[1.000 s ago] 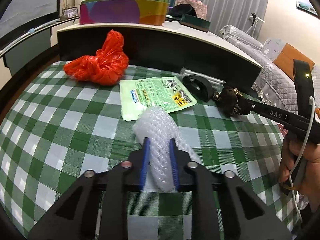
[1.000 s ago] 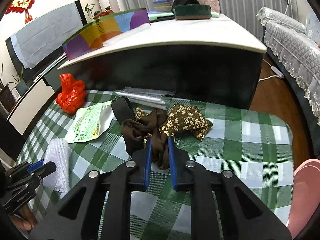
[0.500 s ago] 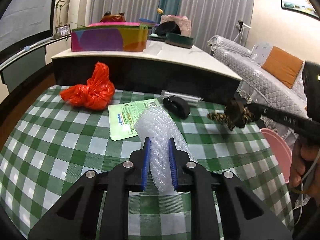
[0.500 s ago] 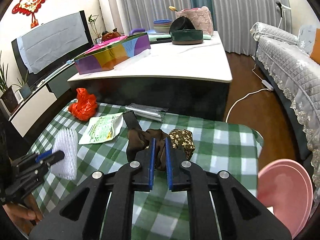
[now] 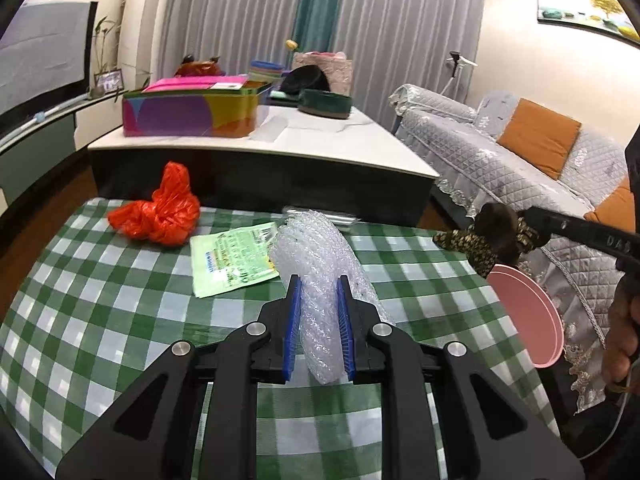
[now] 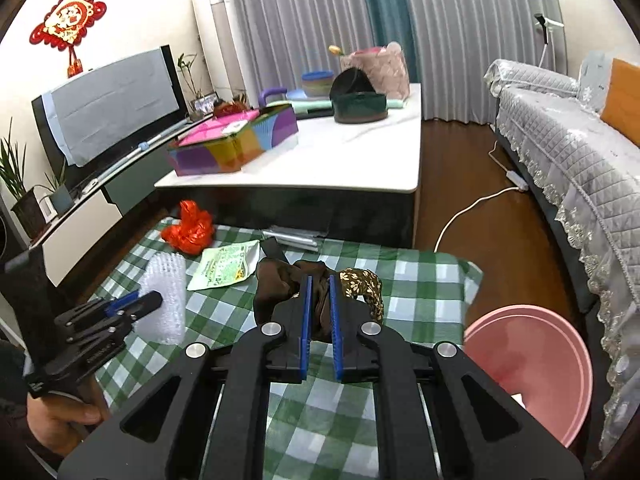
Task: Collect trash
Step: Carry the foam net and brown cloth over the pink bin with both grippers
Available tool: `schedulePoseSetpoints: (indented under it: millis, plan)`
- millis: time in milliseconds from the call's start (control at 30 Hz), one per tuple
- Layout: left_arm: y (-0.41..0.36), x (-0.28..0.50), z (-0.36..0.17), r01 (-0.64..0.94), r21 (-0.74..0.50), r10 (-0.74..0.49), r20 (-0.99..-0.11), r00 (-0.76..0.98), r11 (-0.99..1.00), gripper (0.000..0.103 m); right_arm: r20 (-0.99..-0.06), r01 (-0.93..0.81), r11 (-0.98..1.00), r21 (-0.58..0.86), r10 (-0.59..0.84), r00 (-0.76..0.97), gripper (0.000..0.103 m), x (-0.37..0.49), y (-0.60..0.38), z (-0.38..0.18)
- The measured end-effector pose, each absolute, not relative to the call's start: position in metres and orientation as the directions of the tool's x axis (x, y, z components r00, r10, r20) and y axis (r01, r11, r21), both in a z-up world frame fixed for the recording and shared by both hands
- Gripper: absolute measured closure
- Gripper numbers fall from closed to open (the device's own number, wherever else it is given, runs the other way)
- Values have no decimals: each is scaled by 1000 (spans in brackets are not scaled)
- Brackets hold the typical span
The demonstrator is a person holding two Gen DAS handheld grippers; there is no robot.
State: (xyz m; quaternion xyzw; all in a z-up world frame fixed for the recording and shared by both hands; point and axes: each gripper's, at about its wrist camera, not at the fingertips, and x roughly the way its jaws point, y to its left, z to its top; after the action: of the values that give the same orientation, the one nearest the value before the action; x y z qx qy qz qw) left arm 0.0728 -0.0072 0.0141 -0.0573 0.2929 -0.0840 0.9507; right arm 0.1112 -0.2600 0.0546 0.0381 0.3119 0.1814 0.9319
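Observation:
My left gripper (image 5: 318, 282) is shut on a roll of clear bubble wrap (image 5: 316, 252) and holds it above the green checked table (image 5: 100, 320). My right gripper (image 6: 318, 280) is shut on a brown cloth with a floral patch (image 6: 280, 284), lifted above the table's right side; it also shows in the left wrist view (image 5: 492, 236). A red plastic bag (image 5: 160, 212) and a green printed packet (image 5: 232, 260) lie on the table. A pink basin (image 6: 532, 364) stands off the table's right edge.
A clear plastic sleeve (image 6: 296, 238) lies at the table's far edge. Behind stands a white-topped coffee table (image 6: 340, 152) with a colourful box (image 6: 236, 144). A grey sofa (image 6: 568, 136) is on the right, with a white cable (image 6: 472, 208) on the floor.
Both grippers have risen with their loads. The brown cloth has come off the table and moved right, above the pink basin's side. The bubble wrap is higher above the cloth.

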Motion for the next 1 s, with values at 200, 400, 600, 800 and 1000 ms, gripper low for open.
schedulePoseSetpoints:
  millis: [200,400,600,800,1000]
  plan:
    - [-22,64,19,167,-137,-215,-542,813,976,85,-537,-315,935,161,351,767,94,91,-280,73]
    - [-38,57,18,194,-119,-228,-546,806,974,85,-532,-282,944,169,329,780,94,80,-299,62]
    - [-52,58,15,215,-105,-237,-553,799,971,85,-533,-254,953,166,304,790,94,75,-314,53]
    - [-62,61,9,225,-97,-240,-564,790,970,85,-537,-225,961,158,275,797,94,76,-324,47]
    - [-72,65,5,236,-96,-248,-569,784,967,85,-537,-220,966,137,259,802,94,77,-328,46]
